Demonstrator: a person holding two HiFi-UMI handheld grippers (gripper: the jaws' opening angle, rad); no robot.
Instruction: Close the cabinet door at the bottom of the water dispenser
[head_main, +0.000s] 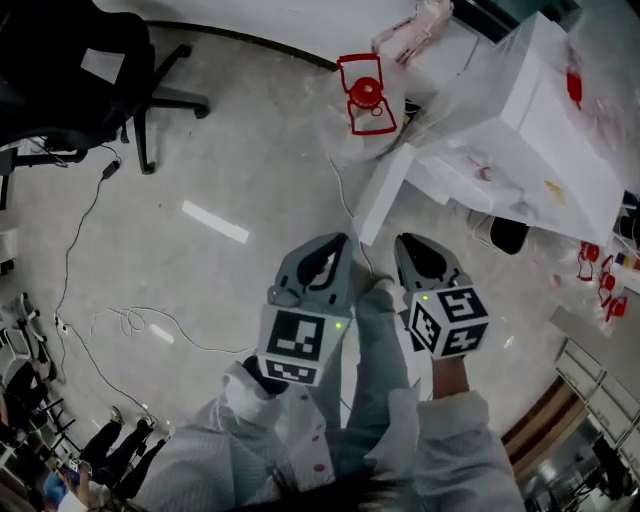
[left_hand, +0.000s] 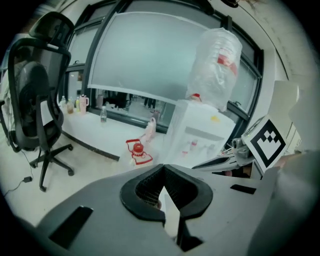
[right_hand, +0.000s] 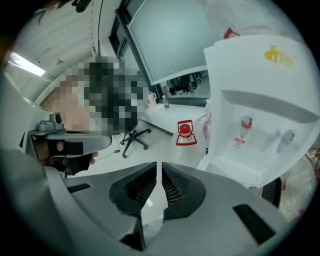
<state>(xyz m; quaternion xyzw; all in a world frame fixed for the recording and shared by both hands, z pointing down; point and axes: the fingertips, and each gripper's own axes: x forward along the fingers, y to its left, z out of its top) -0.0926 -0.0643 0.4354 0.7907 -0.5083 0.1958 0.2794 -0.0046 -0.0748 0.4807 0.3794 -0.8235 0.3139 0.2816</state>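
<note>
The white water dispenser (head_main: 540, 130) stands at the upper right, wrapped in clear plastic; it also shows as the dispenser (left_hand: 200, 135) and, with two taps, the dispenser (right_hand: 260, 100). Its white cabinet door (head_main: 385, 195) stands swung out from the base towards me, with a dark opening (head_main: 508, 235) behind it. My left gripper (head_main: 333, 250) and right gripper (head_main: 412, 252) hang side by side just short of the door's free edge, touching nothing. The left gripper (left_hand: 163, 166) has its jaws together and empty. The right gripper (right_hand: 159, 164) is shut on nothing.
A clear jug with a red handle (head_main: 366, 95) lies on the floor left of the dispenser. A black office chair (head_main: 90, 70) stands at the upper left, and cables (head_main: 130, 320) trail over the floor at left. A plastic-wrapped bottle (left_hand: 215, 65) tops the dispenser.
</note>
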